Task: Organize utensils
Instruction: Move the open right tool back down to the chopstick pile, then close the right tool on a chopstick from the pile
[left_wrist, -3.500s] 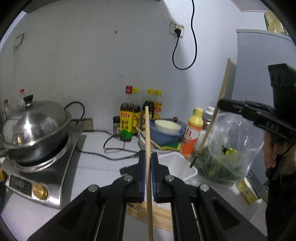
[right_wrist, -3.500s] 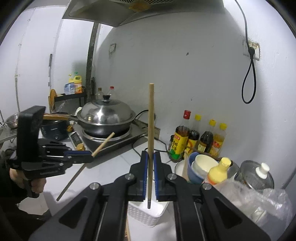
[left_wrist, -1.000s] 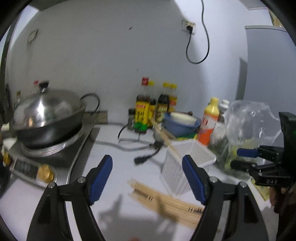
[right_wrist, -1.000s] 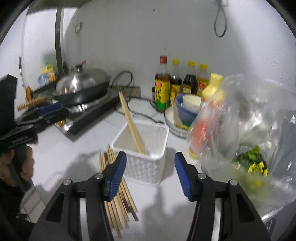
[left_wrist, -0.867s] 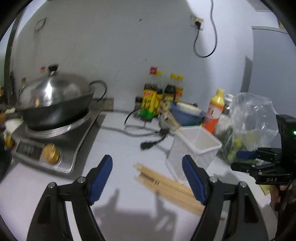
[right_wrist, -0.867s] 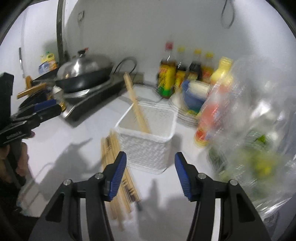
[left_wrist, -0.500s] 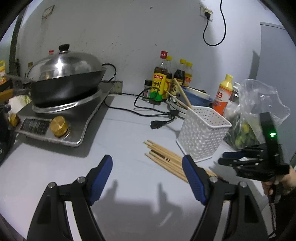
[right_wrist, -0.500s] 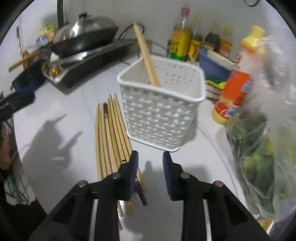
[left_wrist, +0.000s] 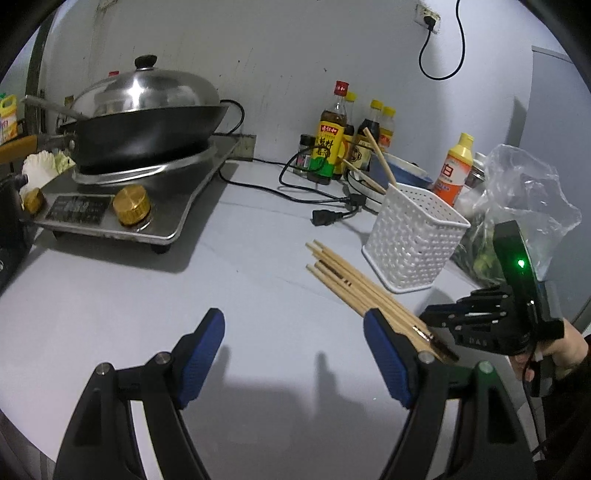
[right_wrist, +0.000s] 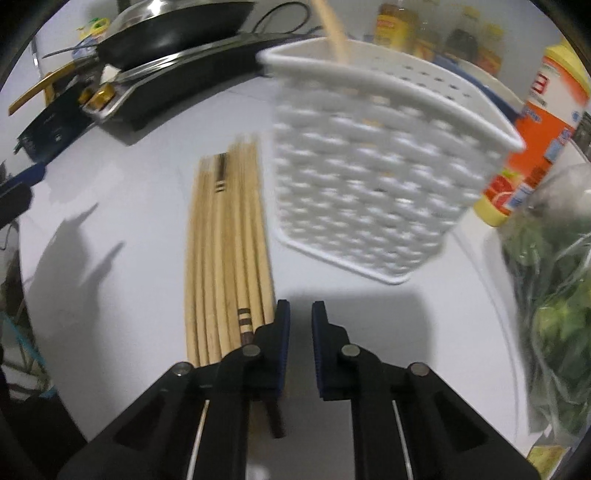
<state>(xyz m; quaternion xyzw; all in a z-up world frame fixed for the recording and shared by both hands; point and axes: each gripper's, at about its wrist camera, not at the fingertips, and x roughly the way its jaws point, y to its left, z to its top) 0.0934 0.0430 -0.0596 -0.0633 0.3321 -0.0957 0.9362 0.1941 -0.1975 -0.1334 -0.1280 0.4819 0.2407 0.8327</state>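
Note:
A bundle of several wooden chopsticks (left_wrist: 354, 282) (right_wrist: 229, 254) lies flat on the pale counter, just left of a white perforated basket (left_wrist: 413, 243) (right_wrist: 373, 184). Two chopsticks (left_wrist: 380, 162) lean inside the basket. My left gripper (left_wrist: 295, 350) hangs open and empty over bare counter, and its right pad hides the bundle's near end. My right gripper (right_wrist: 300, 321) points down beside the bundle's near end. Its jaws are closing to a narrow gap with nothing between them, and the chopsticks lie just left of its left finger. The left wrist view shows the right gripper (left_wrist: 434, 319) held by a hand (left_wrist: 565, 350).
An induction cooker (left_wrist: 122, 206) carrying a lidded wok (left_wrist: 144, 114) stands at the left. Sauce bottles (left_wrist: 332, 147), a blue bowl (left_wrist: 406, 173), an orange bottle (left_wrist: 454, 173) and a loose power plug (left_wrist: 327, 218) line the back. A plastic bag of greens (right_wrist: 554, 295) lies right of the basket.
Both grippers dropped towards the counter and the chopstick bundle. The right jaws went from wide apart to a narrow gap. The left jaws stayed wide.

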